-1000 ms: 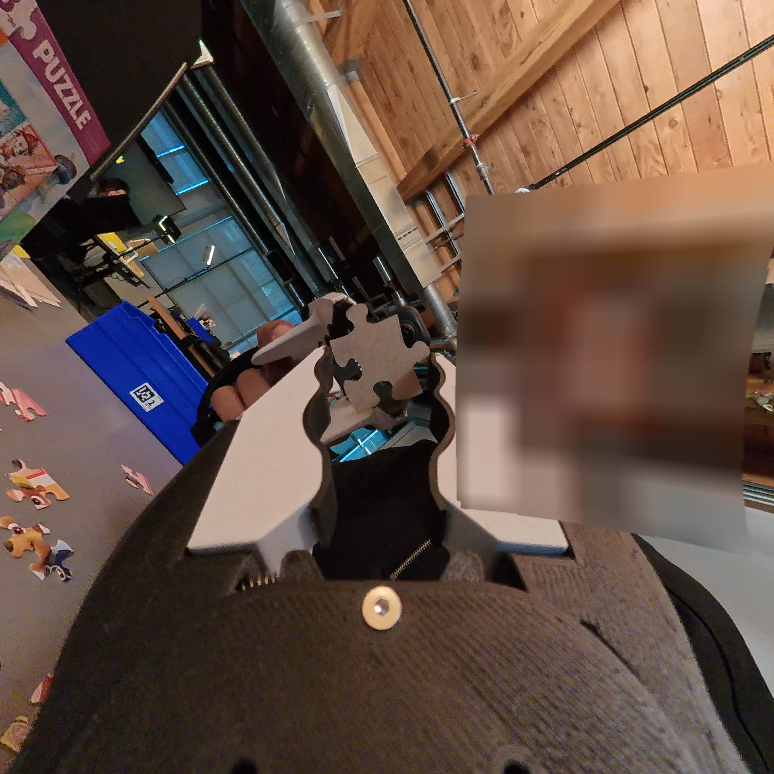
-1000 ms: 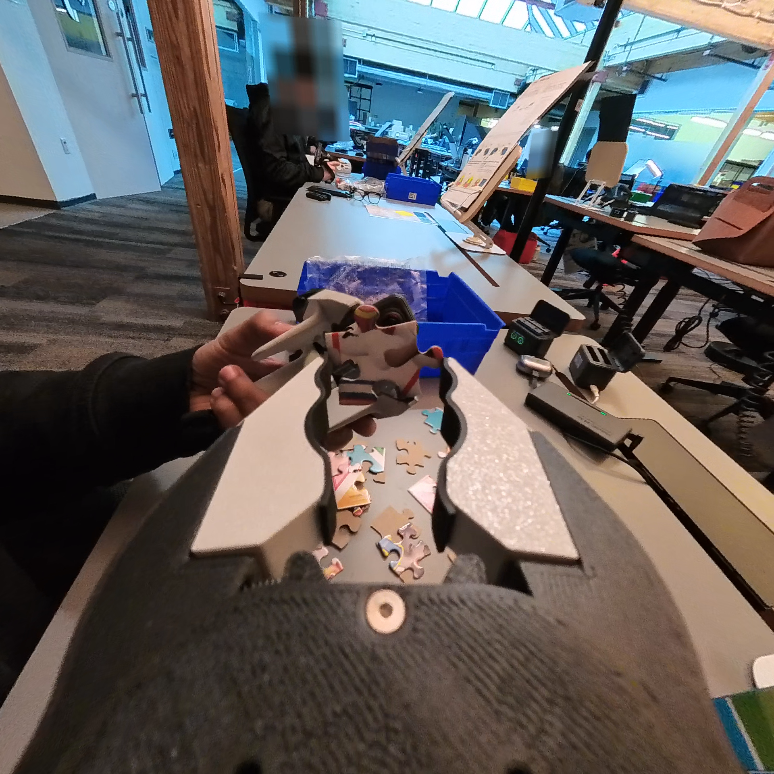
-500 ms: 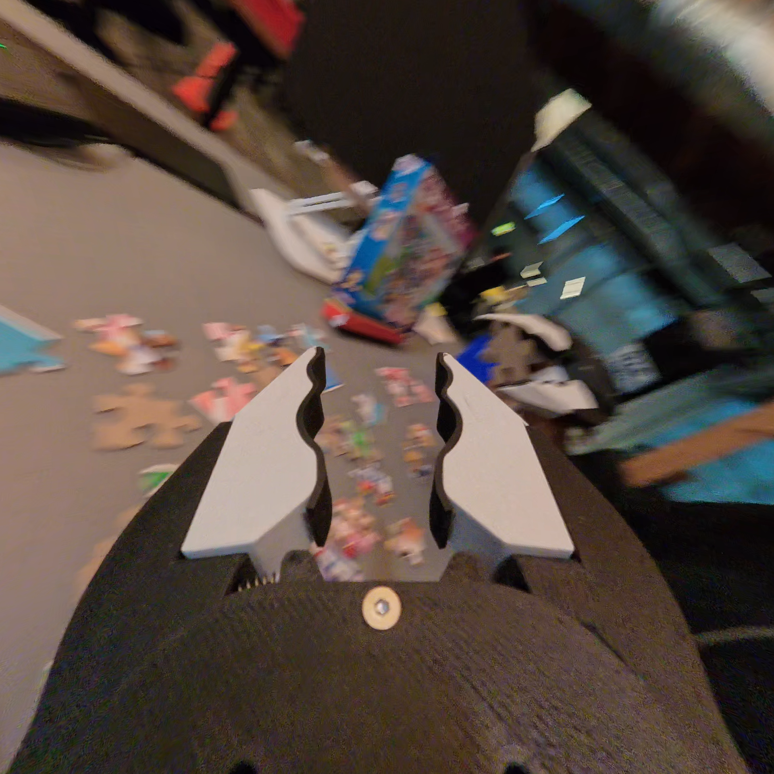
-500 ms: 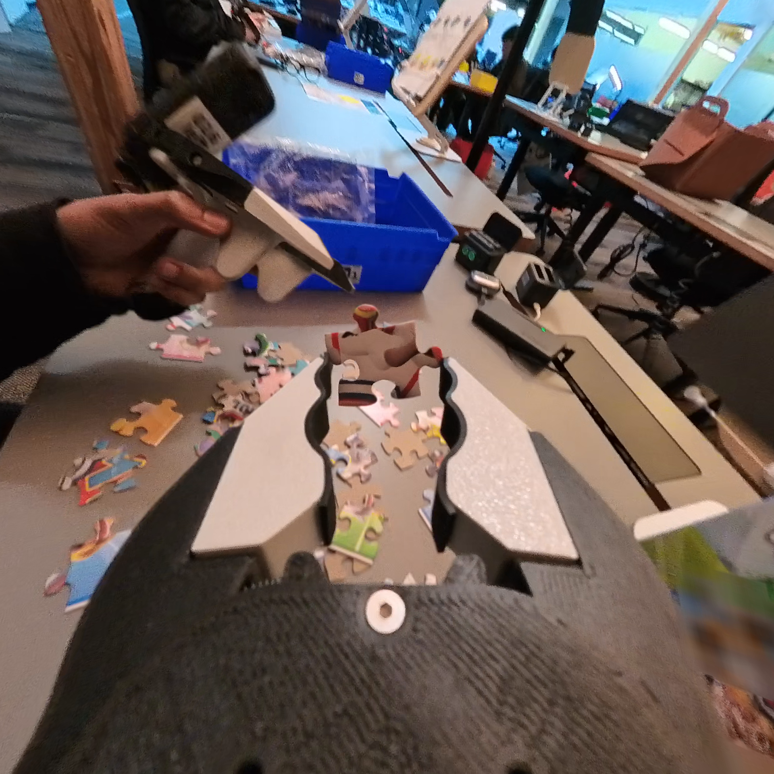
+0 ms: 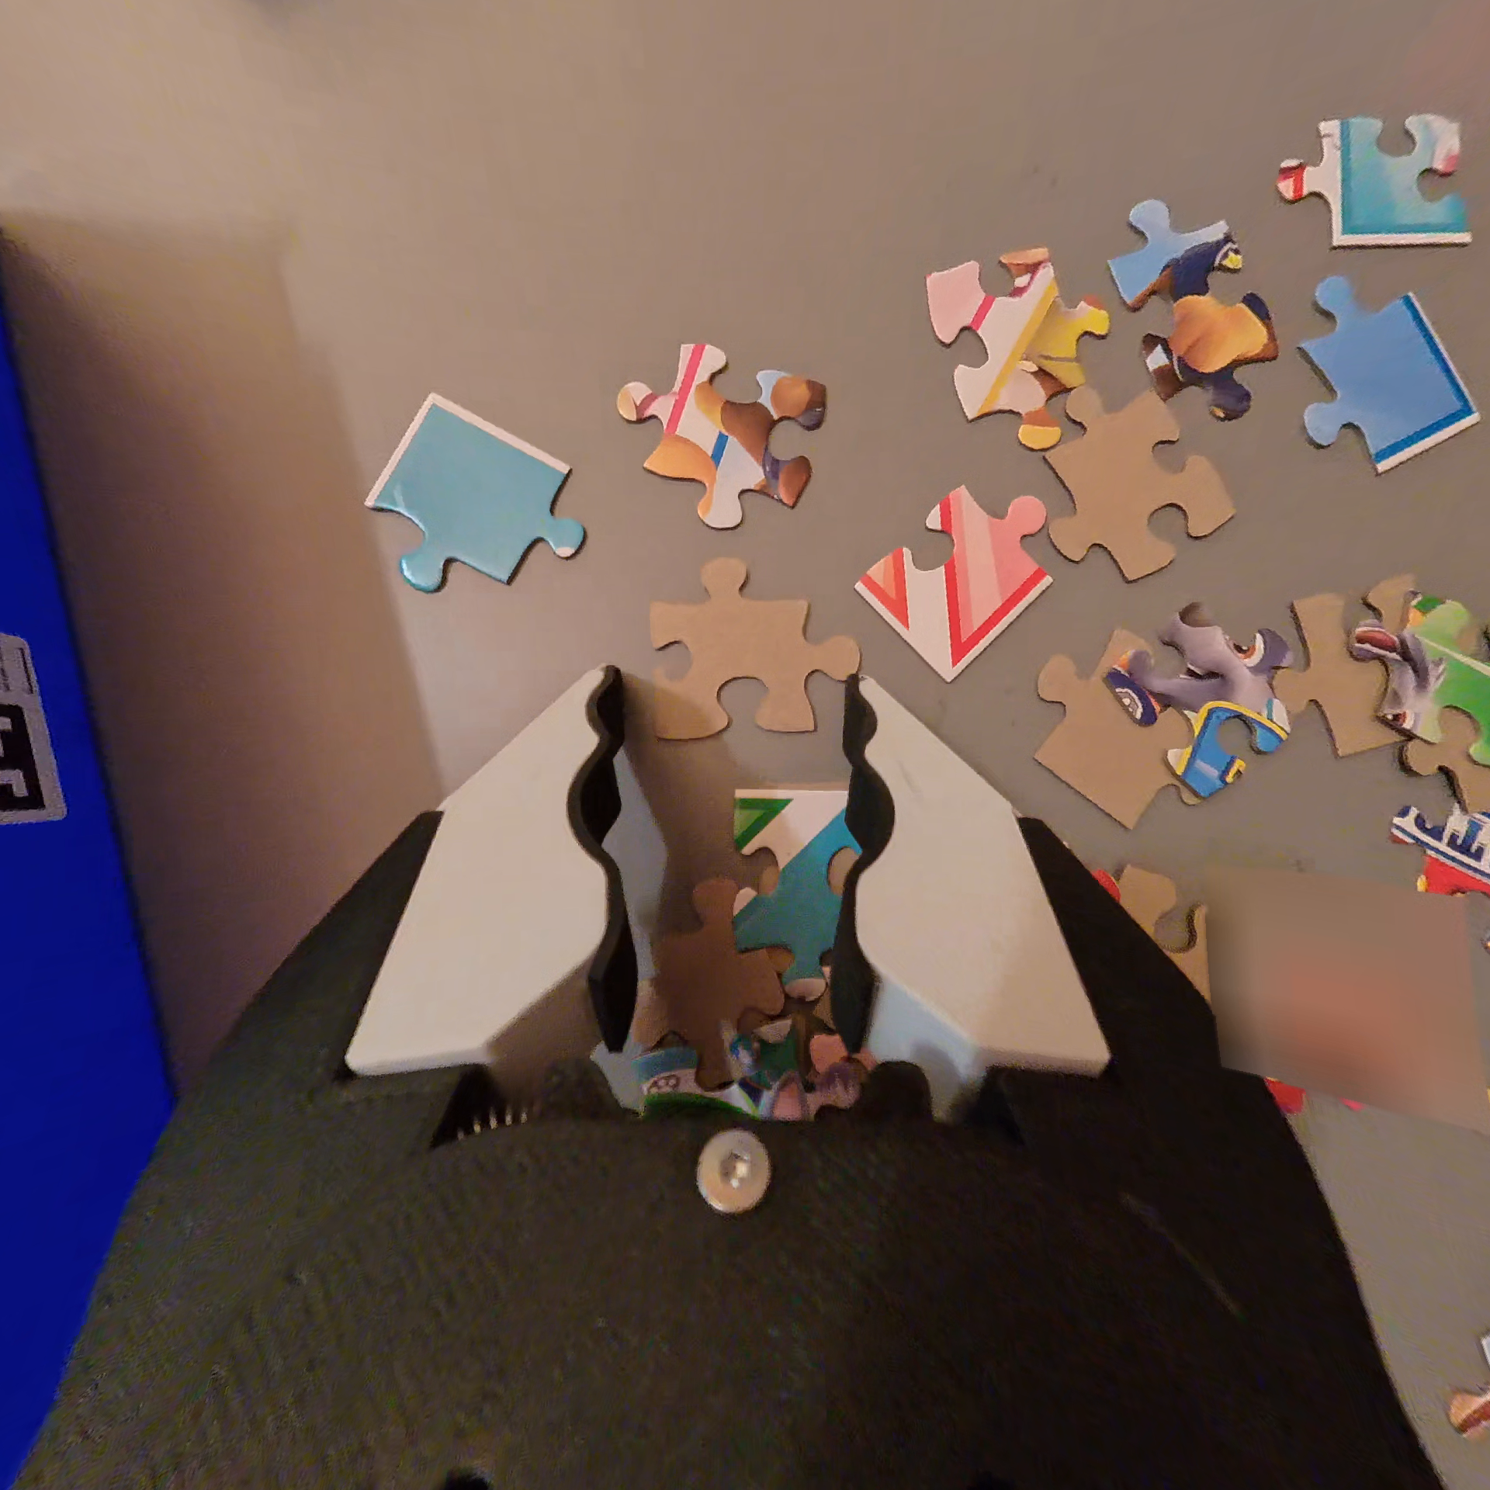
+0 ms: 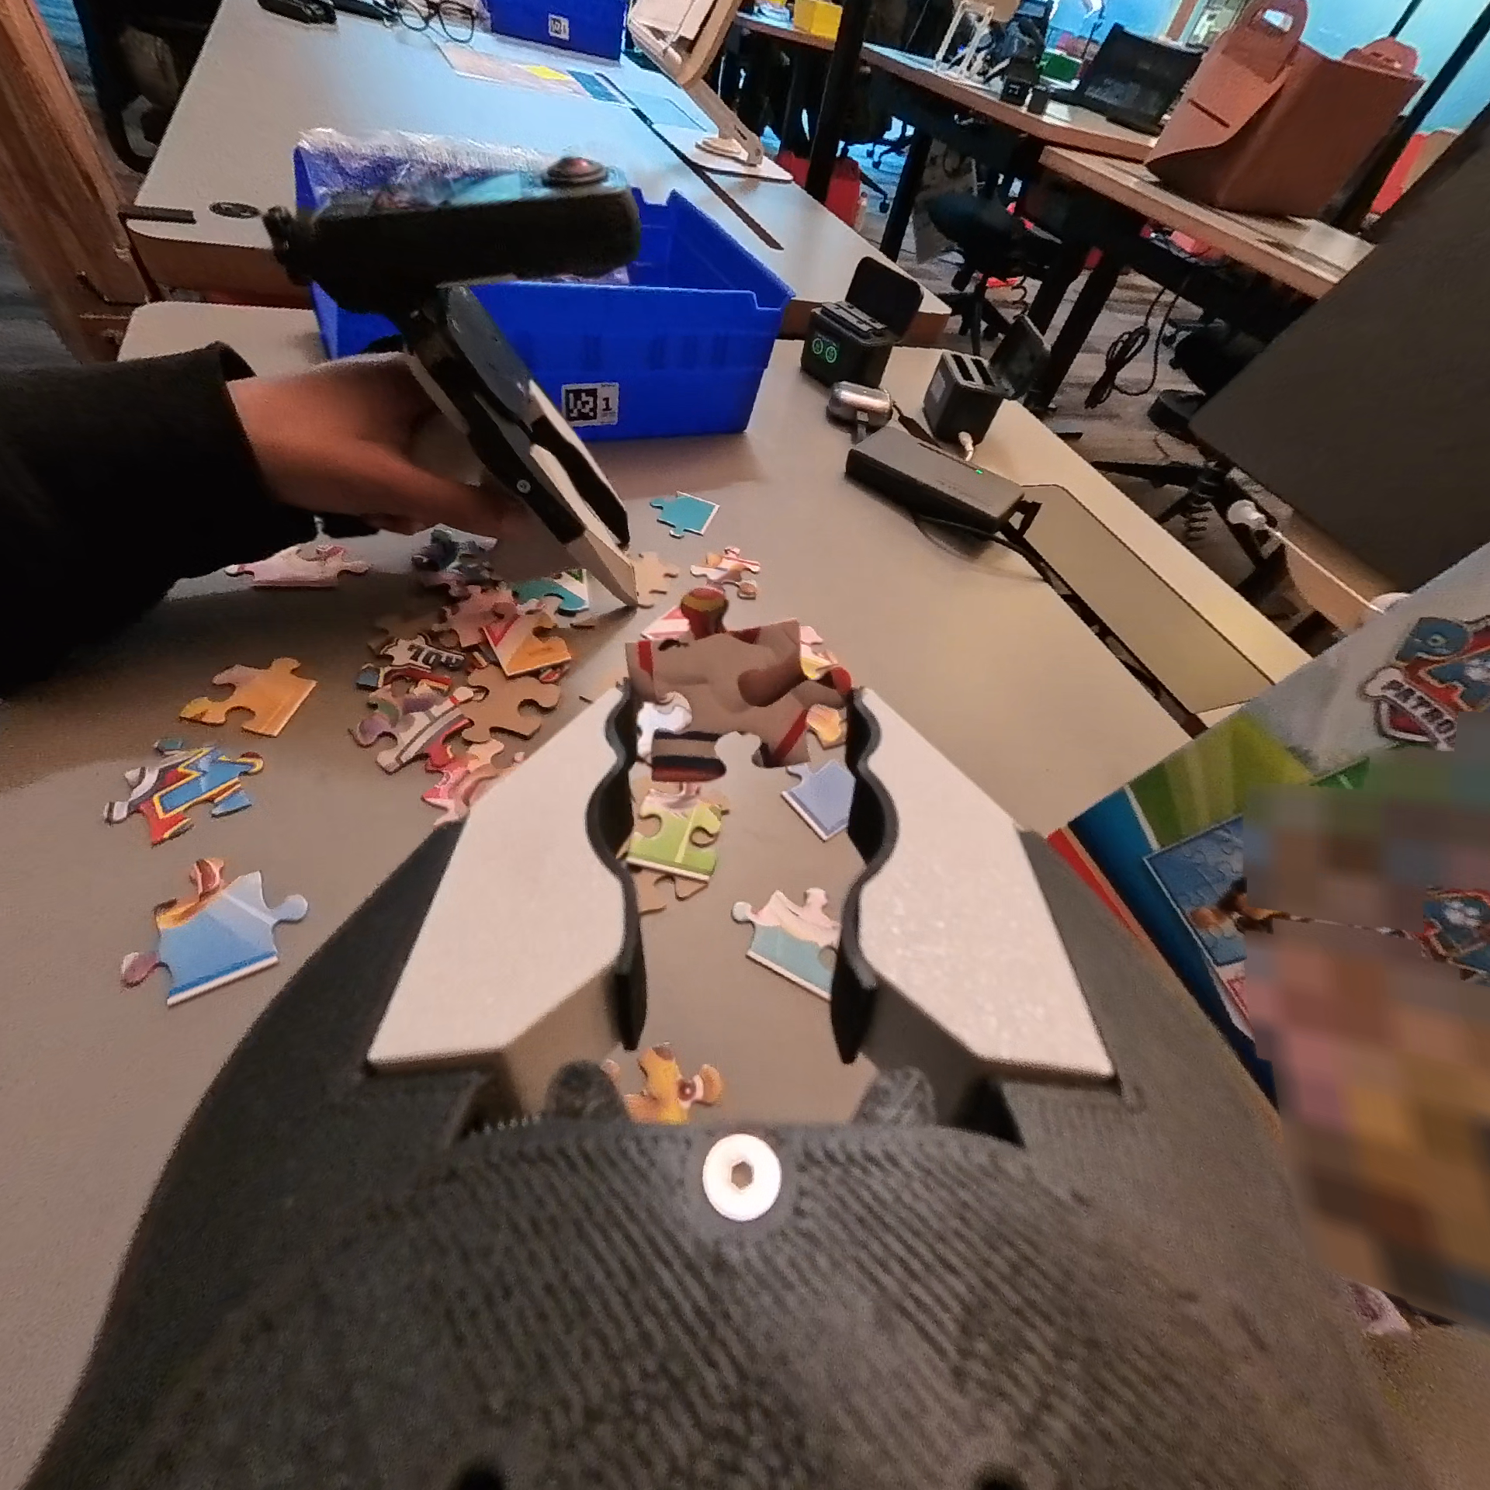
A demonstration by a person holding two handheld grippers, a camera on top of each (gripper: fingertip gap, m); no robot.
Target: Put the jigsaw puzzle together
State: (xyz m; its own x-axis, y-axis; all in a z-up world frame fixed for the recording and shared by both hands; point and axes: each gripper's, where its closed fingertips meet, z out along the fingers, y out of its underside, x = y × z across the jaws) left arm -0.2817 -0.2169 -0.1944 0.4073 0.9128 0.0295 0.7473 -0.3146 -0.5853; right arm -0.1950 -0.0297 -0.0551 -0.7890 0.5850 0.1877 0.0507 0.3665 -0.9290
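- the left gripper (image 5: 730, 685) points down at a grey table (image 5: 564, 201), its jaws standing wide with nothing between the pads; a face-down brown puzzle piece (image 5: 746, 653) lies flat just past the fingertips, reaching almost from one tip to the other, its single knob pointing away from the claw and its two legs toward it.
- the right gripper (image 6: 738, 709) hangs above the table and nearer the camera's side of the scatter, its pads pressed on the two edges of a red, tan and white puzzle piece (image 6: 726, 693) that stands up off the surface, picture side to the lens.
- of the two, the left gripper is by far the closer to the brown piece (seen from the right wrist, its tips come down at the far edge of the pile, held by a hand (image 6: 363, 451) in a dark sleeve).
- other pieces ring the brown one: a pale blue corner piece (image 5: 476, 492) up and to its left, a red-and-pink striped piece (image 5: 955, 580) to its right, a green, white and teal piece (image 5: 794, 855) showing between the fingers farther back.
- a blue bin (image 6: 645, 339) stands at the far side of the table, beside dark chargers and a black power brick (image 6: 935, 476); a colourful puzzle box (image 6: 1330, 806) rises at the right edge.
- beyond lie more long desks, chairs and a timber post in an open workroom.
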